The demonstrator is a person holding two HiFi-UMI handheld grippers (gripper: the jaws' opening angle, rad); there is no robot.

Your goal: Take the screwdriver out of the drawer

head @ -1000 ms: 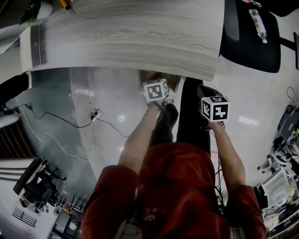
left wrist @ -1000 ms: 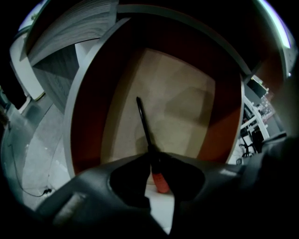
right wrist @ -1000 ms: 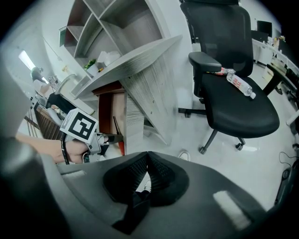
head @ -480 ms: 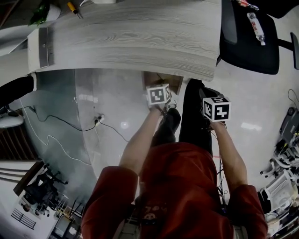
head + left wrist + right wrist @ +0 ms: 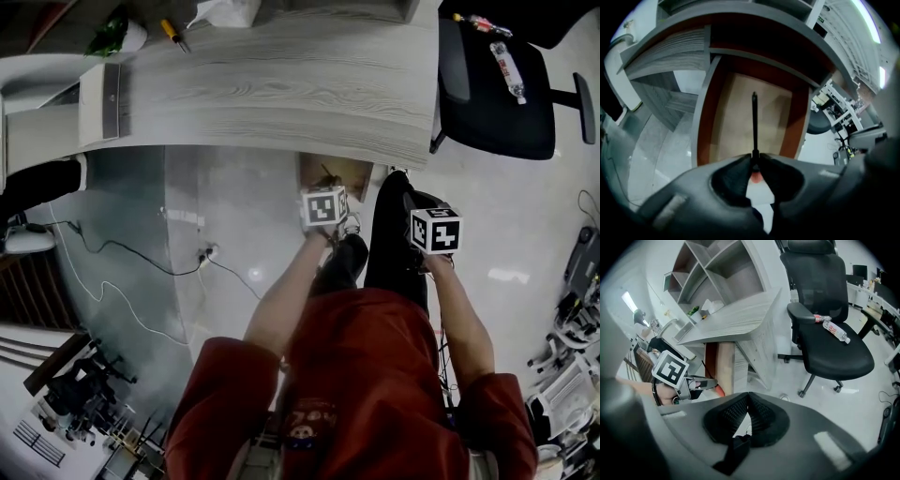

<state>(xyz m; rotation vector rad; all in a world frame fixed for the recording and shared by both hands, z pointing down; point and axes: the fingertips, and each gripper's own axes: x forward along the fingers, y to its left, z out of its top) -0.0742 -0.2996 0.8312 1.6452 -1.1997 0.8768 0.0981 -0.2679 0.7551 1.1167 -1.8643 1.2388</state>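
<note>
My left gripper (image 5: 754, 159) is shut on the screwdriver. Its black shaft (image 5: 754, 123) sticks forward past the jaws, and the orange handle (image 5: 755, 176) shows behind the pads. The tool hangs above the open wooden drawer (image 5: 704, 123), whose pale bottom looks bare. In the head view the left gripper's marker cube (image 5: 324, 206) is just below the drawer (image 5: 349, 172) under the desk edge. My right gripper (image 5: 748, 398) is shut with nothing between its jaws; it sits to the right (image 5: 436, 231) of the left one. From the right gripper view I see the left gripper (image 5: 696, 383) and the orange handle (image 5: 720, 391).
A grey wood-grain desk (image 5: 281, 89) overhangs the drawer; a yellow-handled tool (image 5: 174, 34) lies at its far left. A black office chair (image 5: 497, 89) carrying a plastic bottle (image 5: 506, 67) stands to the right. Cables (image 5: 141, 253) run over the glossy floor at left. The person's legs are below the grippers.
Both grippers have risen a little, the left one carrying the screwdriver up from the drawer. The head view has shifted, so more of the desktop shows.
</note>
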